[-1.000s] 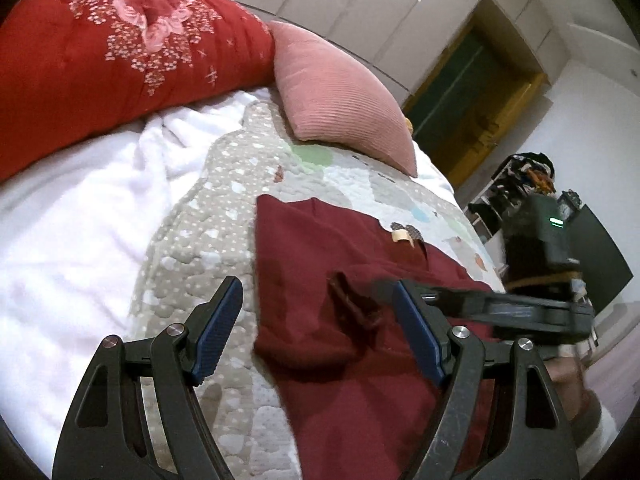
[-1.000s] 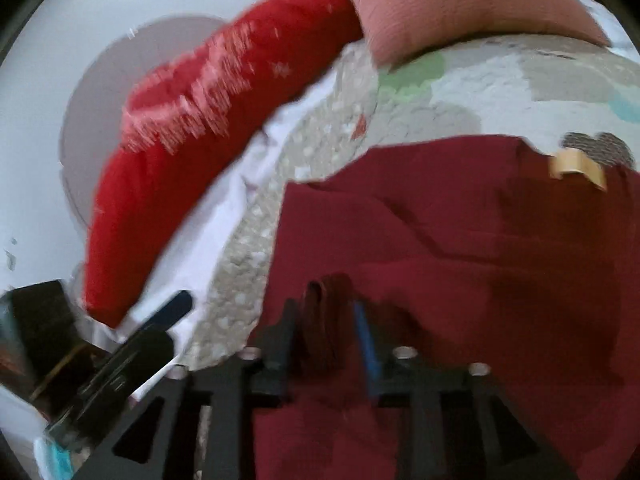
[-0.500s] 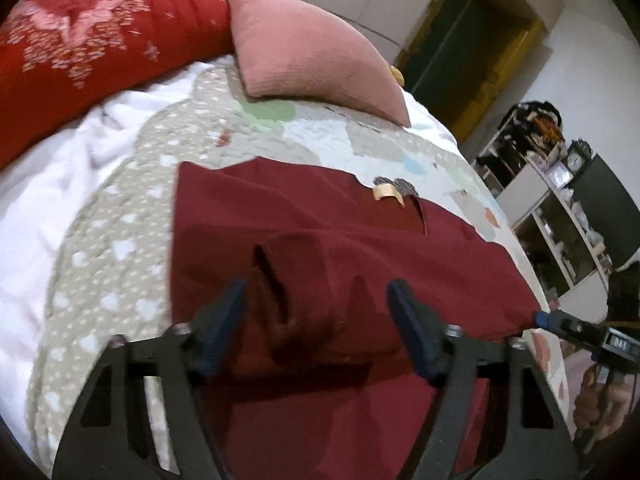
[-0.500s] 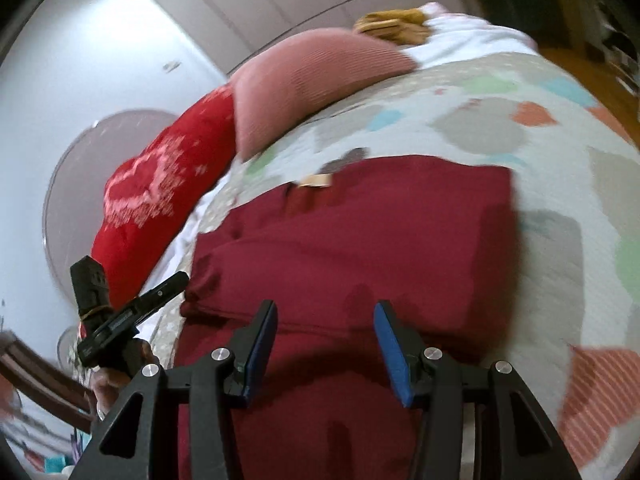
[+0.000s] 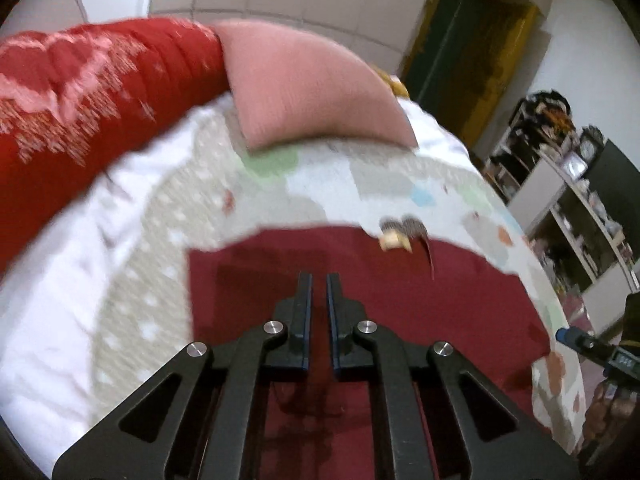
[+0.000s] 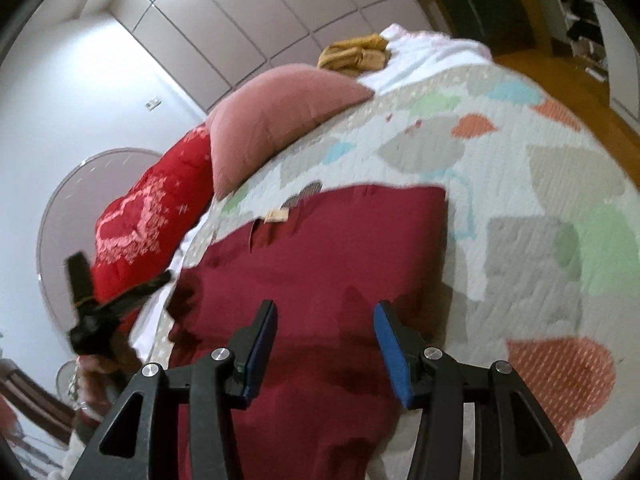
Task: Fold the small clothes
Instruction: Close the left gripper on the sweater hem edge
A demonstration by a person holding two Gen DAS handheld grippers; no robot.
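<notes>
A dark red garment [image 5: 400, 312] [image 6: 320, 260] lies spread flat on the patterned bedspread [image 5: 360, 176], with a tan label [image 5: 394, 242] [image 6: 276, 216] at its far edge. My left gripper [image 5: 319, 278] hovers over the garment's left half. Its jaws are shut and no cloth bulges out between them. In the right wrist view the left gripper [image 6: 166, 276] shows at the garment's left corner, held by a hand. My right gripper [image 6: 326, 304] stands open above the garment's near right part with nothing between its fingers. The left wrist view catches only the right gripper's blue tip [image 5: 568, 336].
A pink pillow [image 5: 312, 92] [image 6: 280, 116] and a red flowered quilt [image 5: 80, 112] [image 6: 148, 216] lie at the head of the bed. A yellow cloth [image 6: 354, 54] sits behind the pillow. Cluttered shelves [image 5: 560, 200] stand past the bed's right edge.
My left jaws have gone from wide apart to shut. The right gripper let go of the fold it pinched and moved right. The garment now lies flatter.
</notes>
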